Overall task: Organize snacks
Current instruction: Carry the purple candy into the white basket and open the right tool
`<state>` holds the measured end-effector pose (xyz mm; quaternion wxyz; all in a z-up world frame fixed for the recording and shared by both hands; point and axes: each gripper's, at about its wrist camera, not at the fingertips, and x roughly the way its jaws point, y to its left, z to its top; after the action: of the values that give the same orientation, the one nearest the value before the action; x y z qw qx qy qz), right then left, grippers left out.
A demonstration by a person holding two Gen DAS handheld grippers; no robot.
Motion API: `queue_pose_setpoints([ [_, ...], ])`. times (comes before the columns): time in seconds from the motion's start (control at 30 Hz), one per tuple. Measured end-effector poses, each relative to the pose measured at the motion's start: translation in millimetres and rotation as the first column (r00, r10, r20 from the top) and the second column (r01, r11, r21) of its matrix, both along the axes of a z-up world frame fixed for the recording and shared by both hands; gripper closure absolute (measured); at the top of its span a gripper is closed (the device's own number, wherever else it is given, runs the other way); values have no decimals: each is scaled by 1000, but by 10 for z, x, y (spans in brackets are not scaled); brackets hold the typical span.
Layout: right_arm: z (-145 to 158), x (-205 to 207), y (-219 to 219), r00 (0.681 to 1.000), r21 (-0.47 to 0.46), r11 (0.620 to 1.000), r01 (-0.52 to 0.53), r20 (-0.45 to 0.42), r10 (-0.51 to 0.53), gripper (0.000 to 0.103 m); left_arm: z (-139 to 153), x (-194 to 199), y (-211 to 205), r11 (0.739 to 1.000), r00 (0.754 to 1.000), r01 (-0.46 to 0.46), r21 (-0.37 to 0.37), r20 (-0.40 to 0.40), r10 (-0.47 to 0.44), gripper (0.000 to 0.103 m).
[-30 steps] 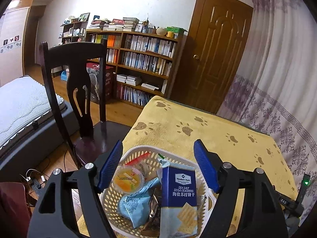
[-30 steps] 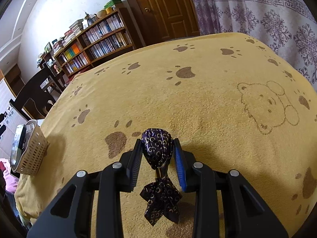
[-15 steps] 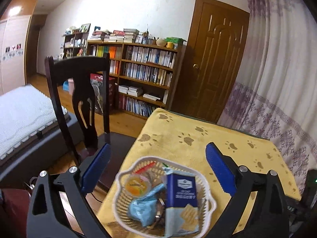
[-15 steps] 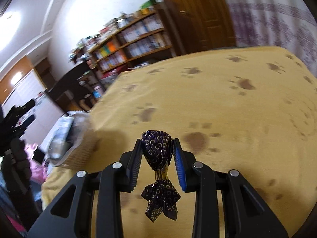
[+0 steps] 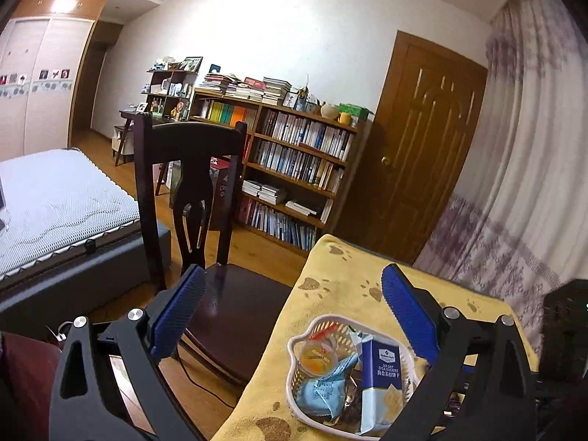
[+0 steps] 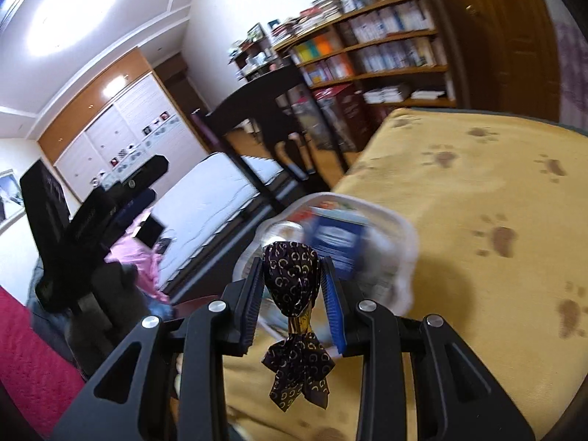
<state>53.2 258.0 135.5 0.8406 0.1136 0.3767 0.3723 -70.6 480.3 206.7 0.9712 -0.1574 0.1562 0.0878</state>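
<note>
A white plastic basket [image 5: 300,338] sits near the corner of the yellow paw-print tablecloth [image 5: 341,286]. It holds a blue soda cracker box [image 5: 378,378], an orange jelly cup [image 5: 316,357], a light blue packet [image 5: 323,397] and other snacks. My left gripper [image 5: 292,316] hovers above and behind the basket, open wide and holding nothing. My right gripper [image 6: 294,286] is shut on a dark purple wrapped candy [image 6: 290,275] with gold rings, its twisted tail hanging down. The blurred basket [image 6: 400,235] lies just beyond the candy in the right wrist view.
A dark wooden chair [image 5: 191,191] stands at the table's left side. Behind it are a bed [image 5: 55,198], a full bookshelf [image 5: 294,161] and a brown door [image 5: 426,154]. A patterned curtain [image 5: 514,183] hangs on the right. The left gripper's black body [image 6: 73,228] shows in the right wrist view.
My left gripper has risen and pulled back from the basket, which now looks smaller and lower. My right gripper has carried the candy left across the table to just short of the basket.
</note>
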Motion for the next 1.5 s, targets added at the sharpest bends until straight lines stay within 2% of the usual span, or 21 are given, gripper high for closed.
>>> queue_pose_setpoints([
  [0.17,46,240,467,996,19,1000,-1,-84,2,71,5,-6,38,1000,1000,-23,9,0,23,5],
  [0.33,-69,508,605,982,5,997,82,-168,-80,70,-12,28,76,1000,1000,-19,-11,-6,18,5],
  [0.43,-167,607,592,975,-39,991,125,-178,-130,69,-9,34,94,1000,1000,-18,-11,-8,18,5],
  [0.53,-218,583,556,979,-58,990,126,-153,-133,69,-9,45,97,1000,1000,-21,-13,-11,21,5],
  [0.87,-20,345,622,998,-71,995,64,-22,-65,65,-14,48,159,999,1000,-28,-17,-7,28,5],
  [0.97,-1,313,713,999,-31,999,-11,-51,9,64,-8,8,224,999,999,-42,-35,5,42,5],
  [1.1,-28,222,837,997,-54,996,-68,-31,66,64,-37,13,276,997,998,-60,-52,-4,60,5],
  [1.23,-147,214,978,980,-50,983,-180,-90,175,61,-47,30,242,998,999,-53,-47,-8,53,5],
  [1.4,-339,290,1017,974,-78,980,-183,-148,170,61,-35,43,167,998,998,-59,6,-15,59,4],
  [1.5,-441,357,951,975,-99,984,-148,-180,129,61,-41,45,149,999,999,-51,4,-17,51,4],
])
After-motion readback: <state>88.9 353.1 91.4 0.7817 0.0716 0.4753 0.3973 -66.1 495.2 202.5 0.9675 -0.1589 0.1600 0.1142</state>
